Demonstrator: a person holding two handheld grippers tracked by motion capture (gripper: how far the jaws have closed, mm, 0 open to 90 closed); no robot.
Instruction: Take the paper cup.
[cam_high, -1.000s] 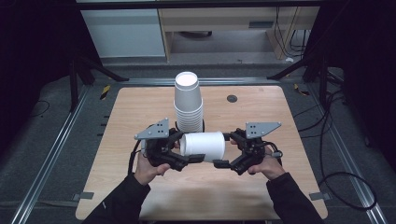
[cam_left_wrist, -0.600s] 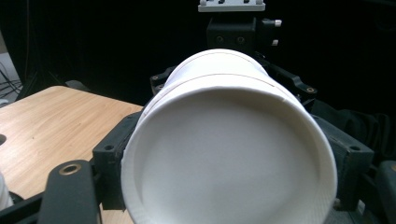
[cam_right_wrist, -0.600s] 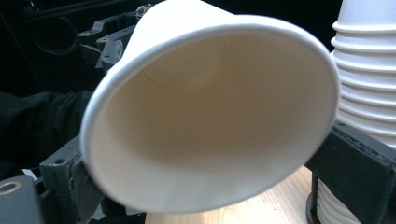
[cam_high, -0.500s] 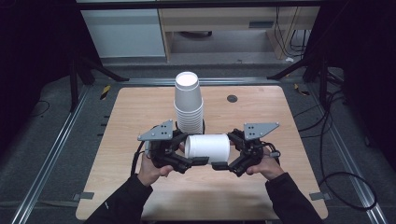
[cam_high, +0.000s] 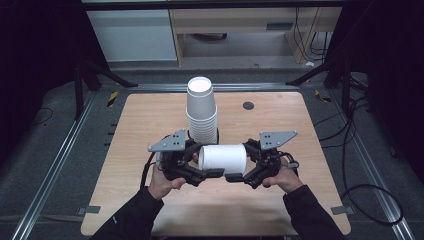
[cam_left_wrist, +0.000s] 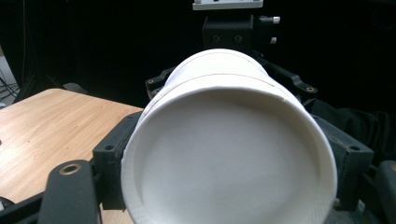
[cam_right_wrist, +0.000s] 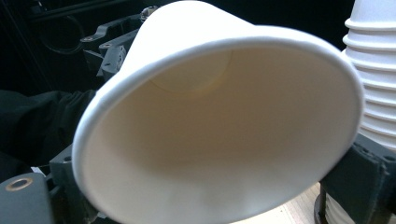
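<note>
a white paper cup lies on its side in the air between the two grippers, just in front of the tall stack of cups standing on the wooden surface, and it sits a little lower and nearer the person than a second ago. the left gripper has its fingers clenched around the cup's closed bottom end, while the right gripper has just been closing its fingers on the open rim, with the cup wall between them, now squeezed oval. with both ends grasped, the cup looks ready for handover or pulling apart, if two are nested
</note>
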